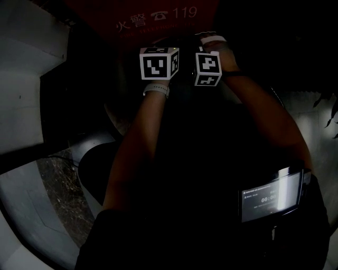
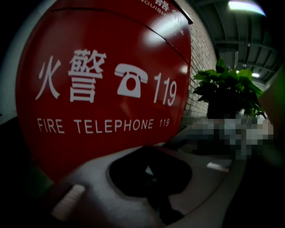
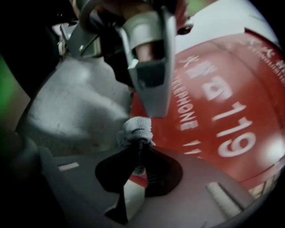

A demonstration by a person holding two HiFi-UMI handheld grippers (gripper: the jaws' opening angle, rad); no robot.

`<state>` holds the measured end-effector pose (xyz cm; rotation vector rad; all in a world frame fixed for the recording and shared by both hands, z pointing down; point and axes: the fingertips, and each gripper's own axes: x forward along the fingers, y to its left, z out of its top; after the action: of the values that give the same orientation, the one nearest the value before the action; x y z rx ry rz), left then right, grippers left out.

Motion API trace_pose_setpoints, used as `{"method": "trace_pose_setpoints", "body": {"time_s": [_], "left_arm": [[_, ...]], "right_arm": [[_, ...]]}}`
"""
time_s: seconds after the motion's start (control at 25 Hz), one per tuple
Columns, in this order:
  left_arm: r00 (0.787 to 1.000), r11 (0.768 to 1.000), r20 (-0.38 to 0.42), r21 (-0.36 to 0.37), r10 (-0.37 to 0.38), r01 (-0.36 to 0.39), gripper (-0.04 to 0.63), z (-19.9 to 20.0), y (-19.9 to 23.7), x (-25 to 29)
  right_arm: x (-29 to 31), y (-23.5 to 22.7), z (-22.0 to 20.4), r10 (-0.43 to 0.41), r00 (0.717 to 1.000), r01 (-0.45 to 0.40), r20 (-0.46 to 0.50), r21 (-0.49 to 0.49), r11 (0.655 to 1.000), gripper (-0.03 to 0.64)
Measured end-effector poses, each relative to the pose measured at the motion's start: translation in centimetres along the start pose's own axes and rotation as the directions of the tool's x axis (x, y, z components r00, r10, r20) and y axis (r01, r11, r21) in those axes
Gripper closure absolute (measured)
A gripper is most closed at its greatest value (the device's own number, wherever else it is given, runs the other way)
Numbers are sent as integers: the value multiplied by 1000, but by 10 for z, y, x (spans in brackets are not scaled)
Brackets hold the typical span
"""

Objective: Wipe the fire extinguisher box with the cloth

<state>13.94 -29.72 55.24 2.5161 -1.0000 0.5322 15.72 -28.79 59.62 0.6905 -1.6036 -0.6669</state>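
Observation:
The red fire extinguisher box [image 1: 153, 21] with white "119" lettering is straight ahead; its front fills the left gripper view [image 2: 102, 89] and lies at the right of the right gripper view [image 3: 213, 89]. My right gripper [image 3: 138, 149] is shut on a bunched corner of the grey cloth [image 3: 75, 107], which hangs to its left, close to the box. My left gripper [image 2: 149, 171] faces the box front with its jaws together and no cloth visible between them; its grey finger [image 3: 153, 75] hangs just above the pinched cloth corner. Both marker cubes [image 1: 158, 63] [image 1: 208, 68] sit side by side just below the box.
A potted green plant [image 2: 229, 89] stands to the right of the box by a brick wall [image 2: 200, 53]. A ceiling light [image 2: 245, 5] glows above. A small lit screen [image 1: 272, 195] hangs at the person's waist. Pale wall [image 1: 21, 79] and speckled floor [image 1: 58, 184] lie at left.

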Motion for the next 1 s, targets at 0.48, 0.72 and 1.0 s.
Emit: {"method": "trace_pose_setpoints", "body": {"time_s": [0.48, 0.72, 1.0], "left_arm": [[965, 994, 258, 113, -38, 9, 595, 130, -54, -80], [923, 985, 372, 169, -92, 30, 595, 206, -95, -111], [885, 973, 453, 229, -108, 1, 595, 271, -124, -137]], "right_arm": [[-148, -163, 9, -469, 882, 460, 49, 124, 879, 575], [-239, -261, -7, -674, 738, 661, 36, 162, 733, 575], [-297, -325, -7, -768, 639, 759, 46, 118, 640, 575]]}}
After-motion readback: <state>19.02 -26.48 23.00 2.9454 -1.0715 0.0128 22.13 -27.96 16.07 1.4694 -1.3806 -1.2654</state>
